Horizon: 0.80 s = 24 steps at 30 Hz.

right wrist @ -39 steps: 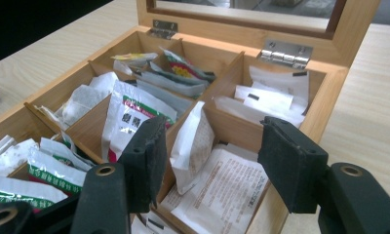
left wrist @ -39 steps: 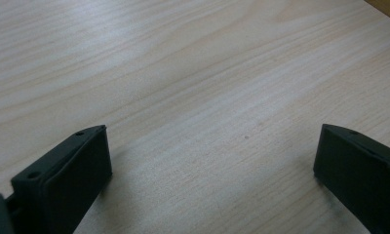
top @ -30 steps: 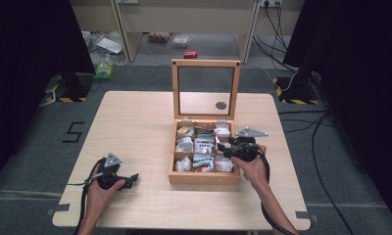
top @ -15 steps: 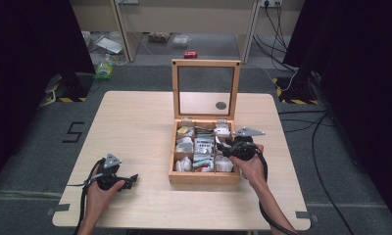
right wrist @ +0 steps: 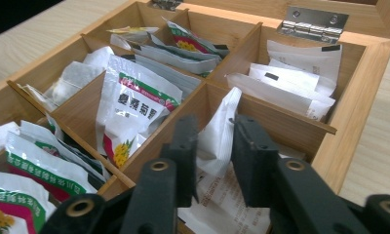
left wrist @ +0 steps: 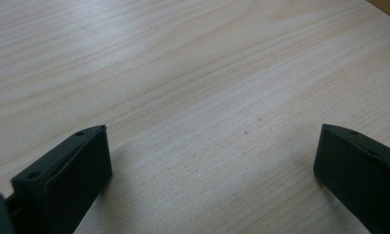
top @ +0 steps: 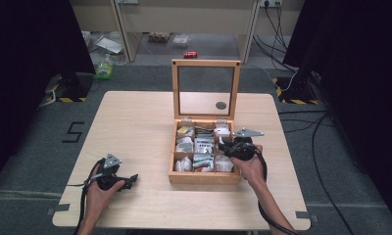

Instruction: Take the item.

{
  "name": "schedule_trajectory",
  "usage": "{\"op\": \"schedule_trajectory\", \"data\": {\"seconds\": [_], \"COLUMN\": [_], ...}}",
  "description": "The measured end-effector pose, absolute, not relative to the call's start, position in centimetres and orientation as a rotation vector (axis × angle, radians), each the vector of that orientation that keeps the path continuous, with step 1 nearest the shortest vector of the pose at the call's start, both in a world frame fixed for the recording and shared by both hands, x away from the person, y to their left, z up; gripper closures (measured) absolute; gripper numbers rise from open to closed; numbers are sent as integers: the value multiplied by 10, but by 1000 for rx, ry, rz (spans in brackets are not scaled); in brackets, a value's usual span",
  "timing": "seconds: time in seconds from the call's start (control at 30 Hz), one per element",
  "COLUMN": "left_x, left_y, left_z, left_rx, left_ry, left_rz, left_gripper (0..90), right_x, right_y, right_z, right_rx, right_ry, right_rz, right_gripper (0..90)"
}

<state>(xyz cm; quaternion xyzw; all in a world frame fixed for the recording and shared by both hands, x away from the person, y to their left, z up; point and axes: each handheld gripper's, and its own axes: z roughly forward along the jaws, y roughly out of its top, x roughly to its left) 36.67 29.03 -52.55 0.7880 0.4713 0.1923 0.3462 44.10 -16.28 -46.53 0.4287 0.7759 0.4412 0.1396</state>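
Observation:
An open wooden box (top: 204,179) with a glass lid (top: 206,88) standing upright sits right of the table's middle. Its compartments hold tea sachets, white ones and green-and-red printed ones (right wrist: 134,105). My right gripper (top: 223,145) reaches into the box from its right side. In the right gripper view its jaws (right wrist: 216,123) stand close together on an upright white sachet (right wrist: 227,105) in the right-hand middle compartment. My left gripper (top: 130,181) rests on the bare table at the front left, and in its own view (left wrist: 210,146) it is wide open with nothing between the jaws.
The light wooden table (top: 135,127) has free room left of the box. Cables trail from both grippers over the front edge. Beyond the table, on the grey floor, are cables (top: 302,122), a green bottle (top: 104,67) and small items.
My right gripper has edged slightly left, deeper over the box. The left gripper has not moved.

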Motion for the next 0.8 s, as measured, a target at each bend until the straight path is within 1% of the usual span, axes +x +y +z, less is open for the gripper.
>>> {"op": "schedule_trajectory", "data": {"seconds": [0.03,0.13,0.27,0.8], "left_x": [367,367,367,367], "left_y": [290,290,290,290], "left_z": [-525,-525,-525,-525], "left_rx": [2045,2045,2045,2045], "left_ry": [1223,1223,1223,1223], "left_rz": [499,499,499,499], "left_gripper": [0,0,0,0], "right_x": [441,441,440,435], "right_y": [-164,-166,-169,-176], "right_z": [-466,-465,-462,-443], "right_rx": [1240,1237,1235,1197], "right_ry": [2236,2229,2218,2151], "right_rz": [1285,1304,1335,1402], "right_gripper": [769,803,824,847]}}
